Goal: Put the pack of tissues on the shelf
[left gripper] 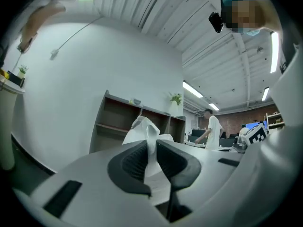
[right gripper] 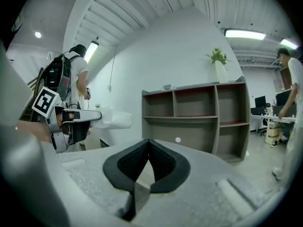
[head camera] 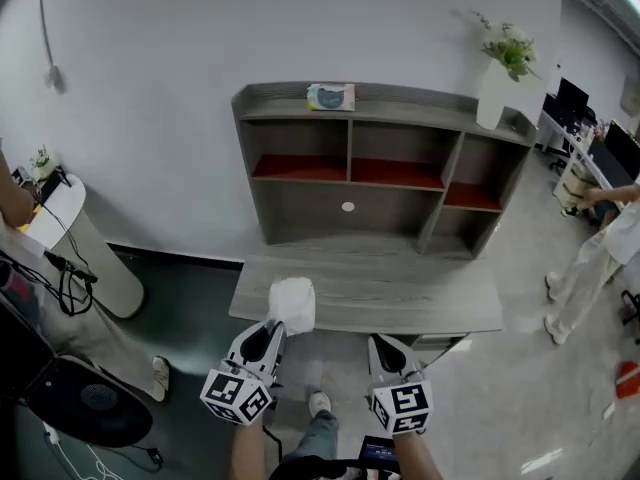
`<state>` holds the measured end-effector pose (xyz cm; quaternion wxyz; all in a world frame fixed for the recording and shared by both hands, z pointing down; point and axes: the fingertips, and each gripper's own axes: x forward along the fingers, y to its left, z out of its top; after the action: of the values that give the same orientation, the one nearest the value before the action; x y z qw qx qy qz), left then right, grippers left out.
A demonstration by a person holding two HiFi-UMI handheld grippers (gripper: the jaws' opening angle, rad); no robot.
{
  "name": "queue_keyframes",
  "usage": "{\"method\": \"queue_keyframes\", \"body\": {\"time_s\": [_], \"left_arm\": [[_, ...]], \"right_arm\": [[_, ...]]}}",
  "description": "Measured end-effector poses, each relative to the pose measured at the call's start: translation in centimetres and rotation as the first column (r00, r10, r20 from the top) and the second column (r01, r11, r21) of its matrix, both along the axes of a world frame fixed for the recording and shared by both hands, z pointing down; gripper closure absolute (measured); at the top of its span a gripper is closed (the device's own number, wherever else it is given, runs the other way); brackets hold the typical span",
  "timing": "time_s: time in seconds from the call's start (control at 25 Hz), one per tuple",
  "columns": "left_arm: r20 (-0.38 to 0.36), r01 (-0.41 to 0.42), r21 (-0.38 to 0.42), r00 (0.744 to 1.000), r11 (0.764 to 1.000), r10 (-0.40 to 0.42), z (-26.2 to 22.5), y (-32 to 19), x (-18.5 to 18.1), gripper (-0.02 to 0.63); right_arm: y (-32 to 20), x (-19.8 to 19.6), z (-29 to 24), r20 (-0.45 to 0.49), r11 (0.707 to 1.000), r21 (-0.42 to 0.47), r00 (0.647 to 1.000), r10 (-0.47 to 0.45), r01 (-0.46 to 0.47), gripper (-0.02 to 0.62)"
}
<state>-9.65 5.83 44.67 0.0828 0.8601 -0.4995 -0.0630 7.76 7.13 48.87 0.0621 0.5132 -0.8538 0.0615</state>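
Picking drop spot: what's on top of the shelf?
Small patterned box left of middle, white vase with plant at the right end. Behind the vase is hidden.

White wall (head camera: 180,58), grey floor (head camera: 520,388), shelf unit (head camera: 390,208) w/ desk (head camera: 380,288), strip lights (right gripper: 244,33) overhead.

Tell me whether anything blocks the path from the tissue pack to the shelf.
Nothing visible does. The left gripper holds the pack of tissues over the desk's front edge; the way to the shelf is open. Its compartments look empty; a small box and a vase stand on top.
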Motion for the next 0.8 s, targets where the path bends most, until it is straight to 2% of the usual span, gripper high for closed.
{"method": "queue_keyframes", "body": {"time_s": [0.24, 0.4, 0.56, 0.8], "left_arm": [[0.007, -0.022, -0.014, 1.000, 1.000, 0.022, -1.4, -13.6, -2.3, 0.560], [0.008, -0.037, -0.005, 0.999, 0.999, 0.037, -2.1, -20.5, -3.6, 0.560], [-0.005, -0.050, -0.002, 0.999, 0.999, 0.050, -1.5, -24.7, -4.2, 0.561], [-0.032, -0.049, 0.006, 0.998, 0.999, 0.049, -2.1, -28.3, -4.6, 0.561]], "right_arm": [[-13.7, -2.0, -1.4, -0.014, 0.999, -0.014, 0.999, 0.036, -0.036, 0.591], [-20.3, -3.6, -2.0, -0.021, 0.999, 0.000, 0.999, 0.047, -0.047, 0.591], [-24.0, -4.0, -1.9, -0.023, 0.997, 0.006, 0.997, 0.071, -0.071, 0.591], [-26.7, -3.0, -2.6, -0.011, 0.994, 0.019, 0.995, 0.104, -0.104, 0.591]]}}
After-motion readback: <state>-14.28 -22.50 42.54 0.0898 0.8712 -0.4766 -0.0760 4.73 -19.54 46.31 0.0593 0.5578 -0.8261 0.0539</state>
